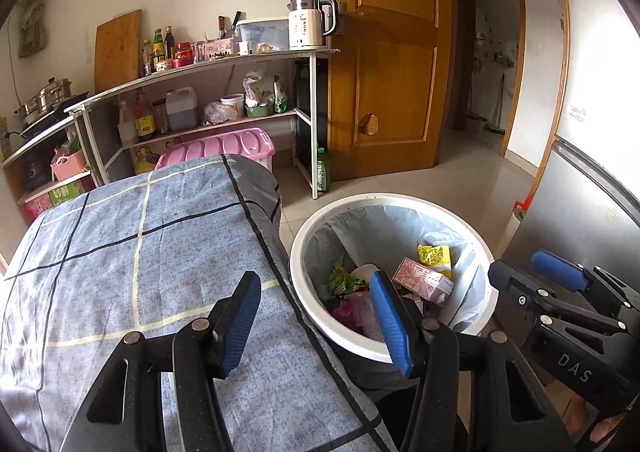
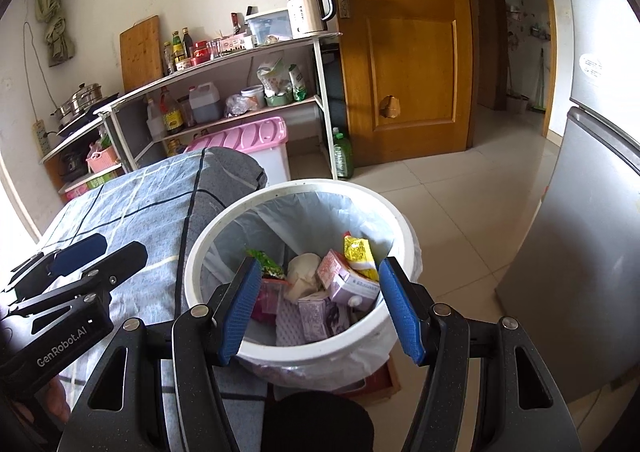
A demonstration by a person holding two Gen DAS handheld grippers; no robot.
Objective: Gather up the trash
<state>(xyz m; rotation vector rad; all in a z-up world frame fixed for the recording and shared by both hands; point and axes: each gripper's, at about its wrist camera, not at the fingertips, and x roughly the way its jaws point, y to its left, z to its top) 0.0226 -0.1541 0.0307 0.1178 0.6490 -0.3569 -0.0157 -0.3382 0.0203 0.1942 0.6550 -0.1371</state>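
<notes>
A white trash bin with a pale plastic liner stands on the floor beside a table under a blue checked cloth. Inside lie a yellow packet, a pink carton, a green wrapper and crumpled paper. My left gripper is open and holds nothing, straddling the table edge and the bin's left rim. My right gripper hangs open over the bin, with nothing between its fingers.
A grey fridge stands close on the right of the bin. Behind are a shelf rack with bottles and a kettle, a pink storage box, a green bottle and a wooden door.
</notes>
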